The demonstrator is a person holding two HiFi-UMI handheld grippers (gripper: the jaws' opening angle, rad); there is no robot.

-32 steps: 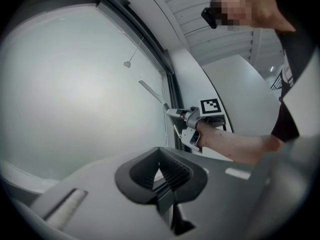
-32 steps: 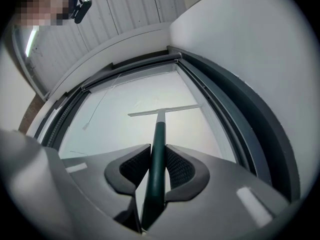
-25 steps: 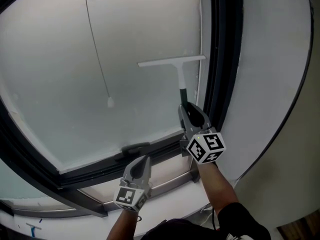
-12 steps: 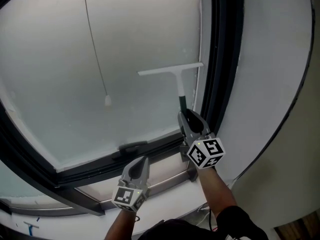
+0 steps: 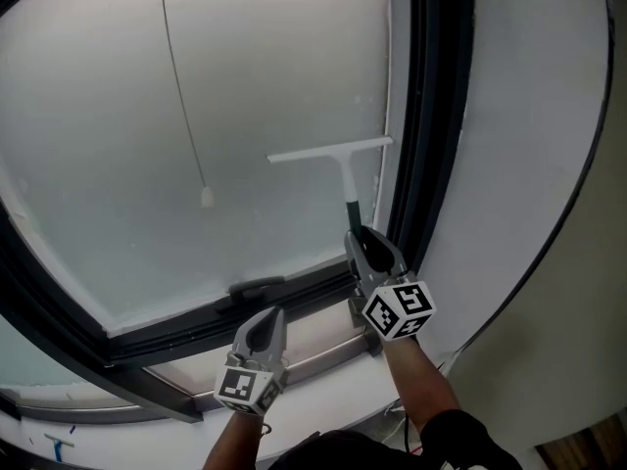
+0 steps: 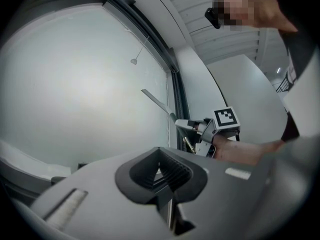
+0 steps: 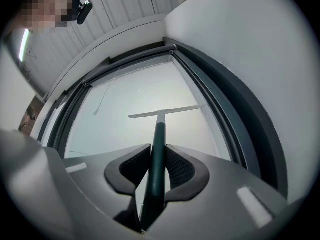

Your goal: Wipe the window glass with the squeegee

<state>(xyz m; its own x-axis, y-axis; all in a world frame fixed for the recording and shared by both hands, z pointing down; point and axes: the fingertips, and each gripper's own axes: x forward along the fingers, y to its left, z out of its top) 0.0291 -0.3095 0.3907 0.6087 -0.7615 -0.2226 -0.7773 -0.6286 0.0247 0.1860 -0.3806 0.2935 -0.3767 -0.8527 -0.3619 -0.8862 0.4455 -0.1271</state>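
Note:
A white squeegee [image 5: 331,152] with a dark green handle [image 7: 159,149] lies with its blade flat against the frosted window glass [image 5: 265,96], near the pane's right side. My right gripper [image 5: 358,238] is shut on the handle's lower end, below the blade. The blade [image 7: 164,112] runs level across the glass in the right gripper view. My left gripper [image 5: 269,323] hangs lower left by the bottom frame, shut with nothing between its jaws. From the left gripper view the squeegee [image 6: 156,102] and the right gripper [image 6: 182,125] appear to the right.
A dark window frame [image 5: 431,116] runs up the right side and a dark bottom rail [image 5: 196,316] crosses below the glass. A blind cord with a small white pull [image 5: 207,197] hangs at centre left. A white wall [image 5: 539,164] lies to the right.
The squeegee and my right gripper have slid down the glass by a small distance. The left gripper has shifted slightly down and left.

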